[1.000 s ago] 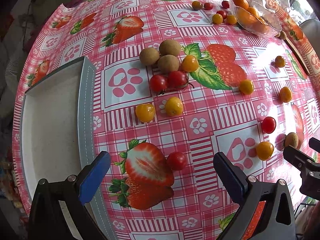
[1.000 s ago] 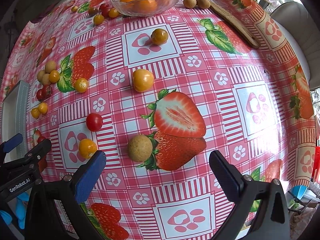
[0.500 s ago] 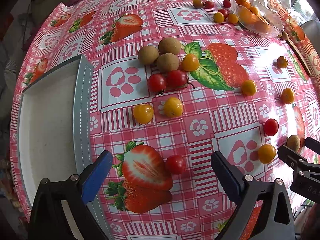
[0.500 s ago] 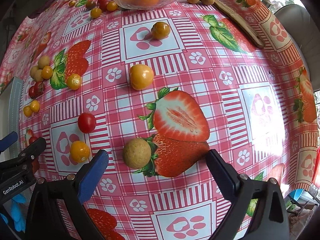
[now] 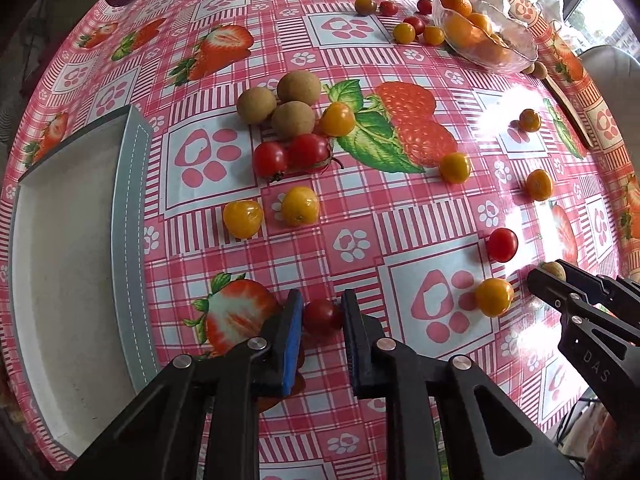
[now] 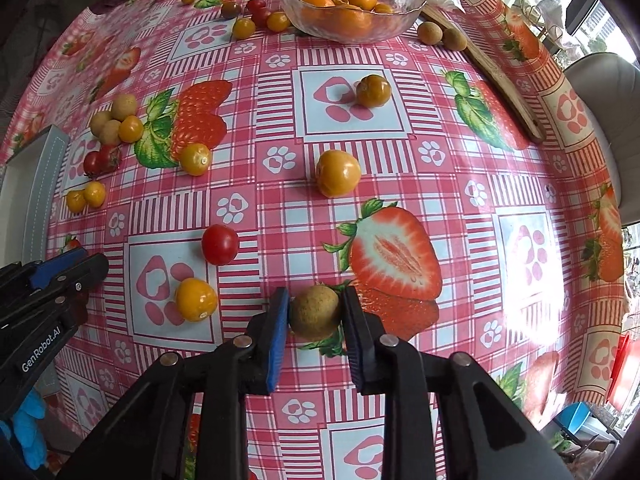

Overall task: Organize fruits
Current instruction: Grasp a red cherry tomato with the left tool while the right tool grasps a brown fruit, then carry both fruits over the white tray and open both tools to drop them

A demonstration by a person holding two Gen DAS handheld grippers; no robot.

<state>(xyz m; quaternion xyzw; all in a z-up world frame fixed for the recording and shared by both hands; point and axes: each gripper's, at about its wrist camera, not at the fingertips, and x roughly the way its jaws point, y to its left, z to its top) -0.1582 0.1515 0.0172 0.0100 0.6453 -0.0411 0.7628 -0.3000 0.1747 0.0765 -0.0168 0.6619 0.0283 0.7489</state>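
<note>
Since the earlier frame both sets of jaws have swung in from wide open. Left gripper (image 5: pixel 320 316) is clamped on a red cherry tomato (image 5: pixel 321 314); right gripper (image 6: pixel 314 312) is closing, pads touching a brown longan (image 6: pixel 315 312). Both fruits rest on the tablecloth (image 6: pixel 280 208), near the empty tray (image 5: pixel 60 240), likely the sorting destination. Legible: "GenRobot.AI", "DAS".

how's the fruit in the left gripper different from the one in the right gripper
The left gripper pinches a red cherry tomato; the right gripper, jaws closing, has a tan longan between its pads. The cherry tomato is glossy and smooth, the longan matte and rough. The cherry tomato looks smaller than the longan. Both are round and sit on the tablecloth.
</note>
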